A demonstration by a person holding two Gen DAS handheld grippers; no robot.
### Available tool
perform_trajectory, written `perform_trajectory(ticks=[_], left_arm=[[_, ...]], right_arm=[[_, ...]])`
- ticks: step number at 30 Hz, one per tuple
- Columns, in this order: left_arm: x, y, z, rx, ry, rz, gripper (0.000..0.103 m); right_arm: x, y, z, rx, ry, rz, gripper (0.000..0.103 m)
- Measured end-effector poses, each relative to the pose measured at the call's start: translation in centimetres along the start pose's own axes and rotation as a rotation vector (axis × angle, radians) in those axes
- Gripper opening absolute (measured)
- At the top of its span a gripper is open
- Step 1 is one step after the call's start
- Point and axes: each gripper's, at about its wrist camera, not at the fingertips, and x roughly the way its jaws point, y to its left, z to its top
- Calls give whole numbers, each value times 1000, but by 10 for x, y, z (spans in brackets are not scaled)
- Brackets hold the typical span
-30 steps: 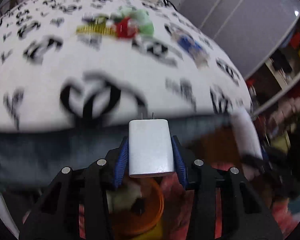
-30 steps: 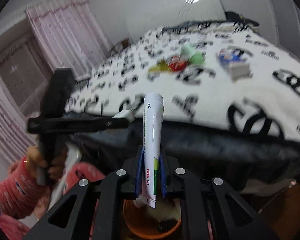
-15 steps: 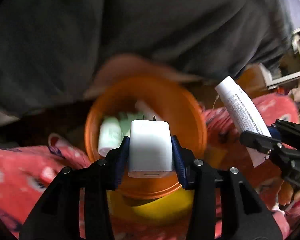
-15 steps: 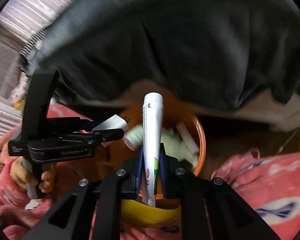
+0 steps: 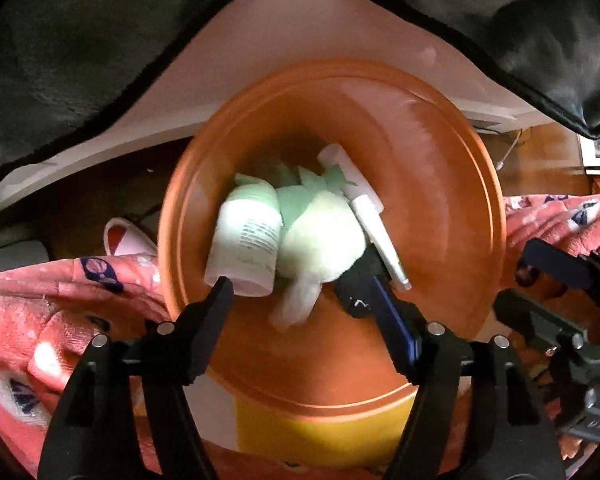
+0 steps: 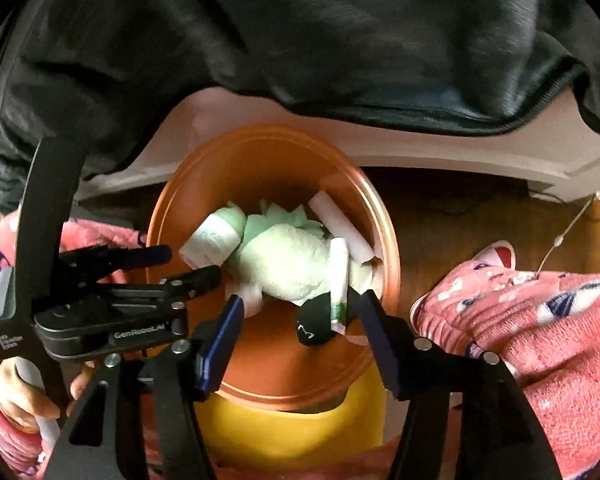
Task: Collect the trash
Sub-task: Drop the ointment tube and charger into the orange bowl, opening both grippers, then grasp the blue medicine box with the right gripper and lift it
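An orange bin (image 5: 452, 184) (image 6: 180, 208) sits below both grippers. Inside it lie a white-green bottle (image 5: 248, 240) (image 6: 212, 236), a pale green soft lump (image 5: 320, 232) (image 6: 284, 260), a white toothpaste tube (image 5: 376, 232) (image 6: 339, 276), a white block (image 6: 340, 224) and a black item (image 5: 354, 292) (image 6: 314, 320). My left gripper (image 5: 300, 292) is open and empty over the bin; it also shows in the right wrist view (image 6: 188, 264). My right gripper (image 6: 300, 304) is open and empty over the bin; its body shows in the left wrist view (image 5: 560, 312).
A dark bedspread (image 6: 300, 40) hangs over a pale bed frame (image 5: 300, 28) behind the bin. Pink patterned pyjama legs (image 6: 520, 320) (image 5: 40, 320) flank the bin. A yellow base (image 6: 292, 432) sits under the bin. Wooden floor (image 6: 480, 216) lies to the right.
Both grippers tilted down from the bed over the bin. The left jaws opened and let go of the white charger block; the right jaws opened and dropped the toothpaste tube into the bin.
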Motion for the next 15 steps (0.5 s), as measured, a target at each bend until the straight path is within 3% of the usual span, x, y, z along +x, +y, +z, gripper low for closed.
perform_trajectory(ticks=[9, 15], left_arm=[[-9, 7, 0, -40, -41, 20, 69], [-36, 2, -8, -17, -134, 56, 69]], right_arm=[[-8, -7, 4, 39, -44, 2, 61], [-21, -13, 3, 67, -102, 21, 62]])
